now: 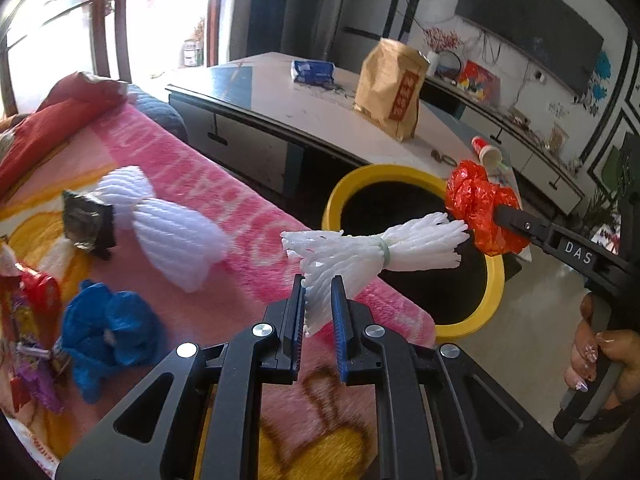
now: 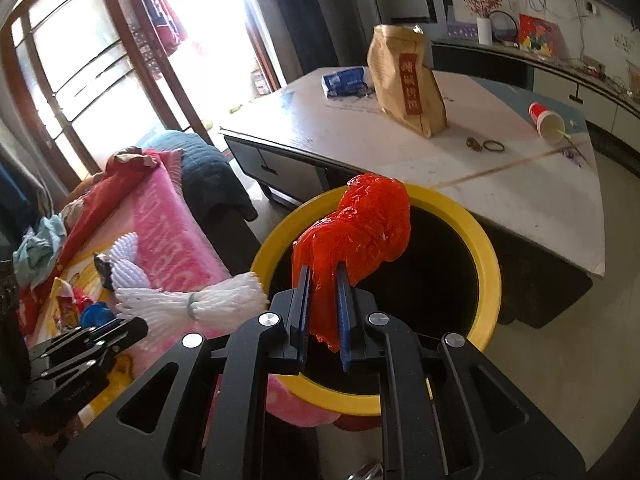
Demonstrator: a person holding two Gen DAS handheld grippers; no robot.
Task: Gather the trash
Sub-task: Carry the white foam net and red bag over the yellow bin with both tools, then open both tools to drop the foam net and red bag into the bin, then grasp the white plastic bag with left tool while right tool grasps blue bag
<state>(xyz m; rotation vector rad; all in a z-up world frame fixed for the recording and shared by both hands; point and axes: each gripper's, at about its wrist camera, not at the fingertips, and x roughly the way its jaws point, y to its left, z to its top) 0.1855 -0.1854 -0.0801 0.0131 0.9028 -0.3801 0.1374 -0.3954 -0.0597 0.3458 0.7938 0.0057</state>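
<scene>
My left gripper (image 1: 318,284) is shut on one end of a white foam net sleeve (image 1: 376,248) tied with a green band; its far end reaches over the rim of the yellow bin (image 1: 494,280). My right gripper (image 2: 324,276) is shut on a crumpled red plastic bag (image 2: 364,224), held above the yellow bin's (image 2: 488,288) dark opening. In the left wrist view the red bag (image 1: 480,204) and right gripper (image 1: 496,210) hang over the bin's far side. On the pink blanket (image 1: 224,200) lie another white foam net (image 1: 168,228), a blue bag (image 1: 108,332) and wrappers (image 1: 32,320).
A white low table (image 2: 460,160) stands just behind the bin with a brown paper bag (image 2: 408,80), a blue pack (image 2: 344,80) and a tipped red cup (image 2: 546,120). A person's hand (image 1: 600,360) holds the right gripper's handle. Window and TV cabinet lie beyond.
</scene>
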